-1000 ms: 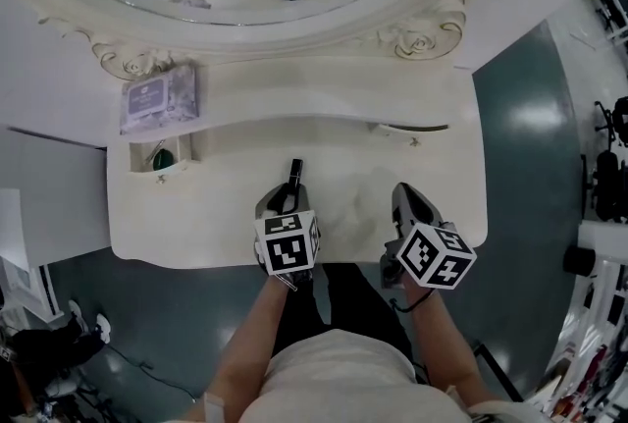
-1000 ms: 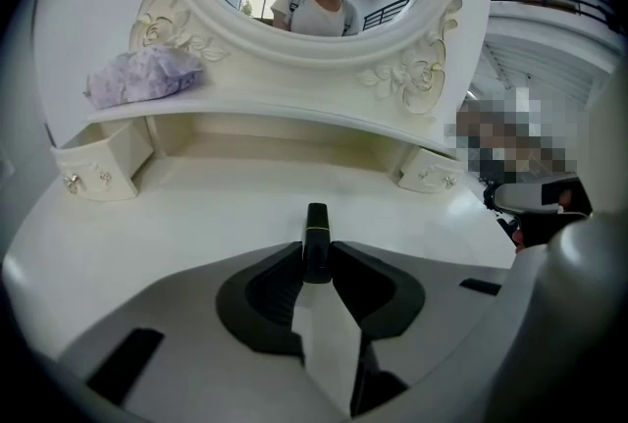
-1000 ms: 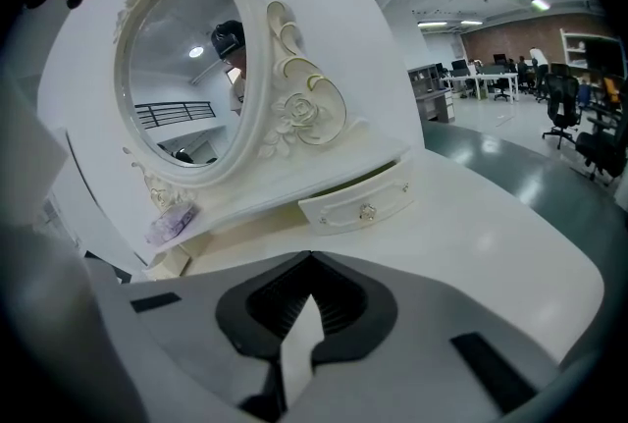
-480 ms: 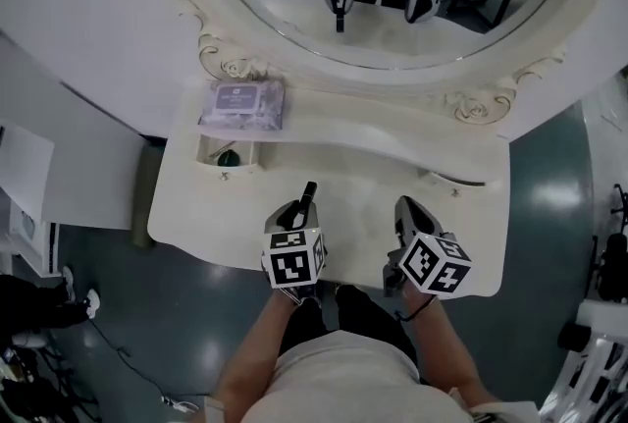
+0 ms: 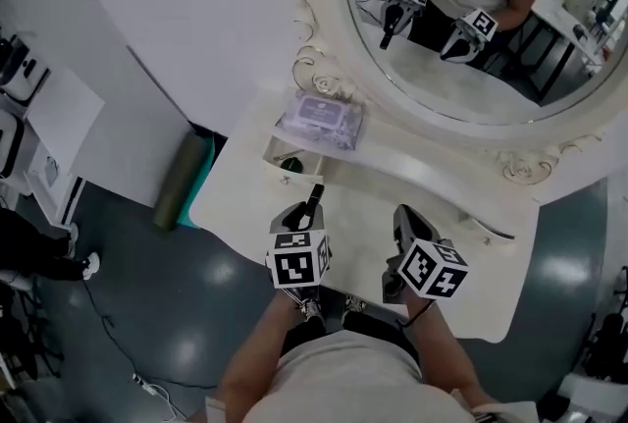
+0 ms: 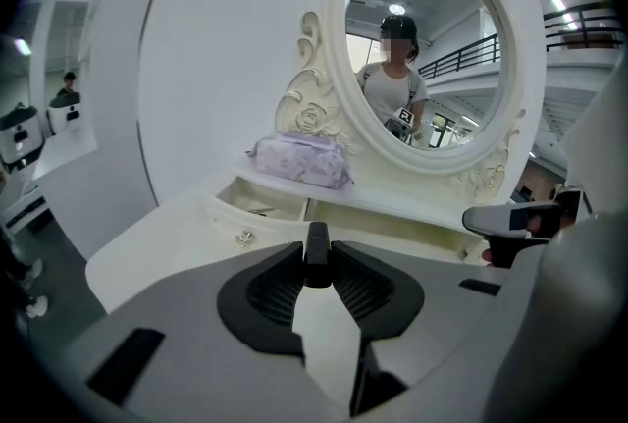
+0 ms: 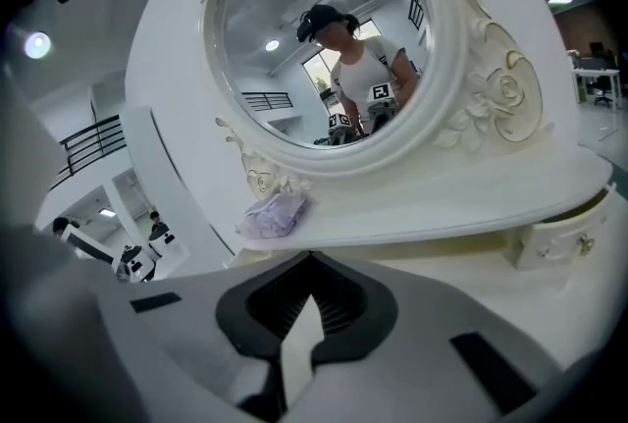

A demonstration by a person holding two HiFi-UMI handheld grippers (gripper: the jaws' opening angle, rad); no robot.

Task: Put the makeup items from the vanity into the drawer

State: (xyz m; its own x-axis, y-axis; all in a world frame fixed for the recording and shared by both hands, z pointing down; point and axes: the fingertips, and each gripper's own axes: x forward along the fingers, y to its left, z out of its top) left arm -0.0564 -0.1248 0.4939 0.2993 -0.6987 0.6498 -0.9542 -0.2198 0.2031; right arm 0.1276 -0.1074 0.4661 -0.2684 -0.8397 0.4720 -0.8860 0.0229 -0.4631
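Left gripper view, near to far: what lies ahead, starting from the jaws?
black makeup stick clamped in the jaws → open drawer → purple packet on the shelf → oval mirror

Left forearm point(image 5: 261, 344) and right forearm point(image 5: 443, 352) bare, extended forward side by side. Left gripper point(image 5: 302, 215): jaws clamped on slim black tube point(image 5: 315, 197), which pokes past the tips, pointing far. Right gripper point(image 5: 404, 213), near on the right: jaws closed together, nothing between.
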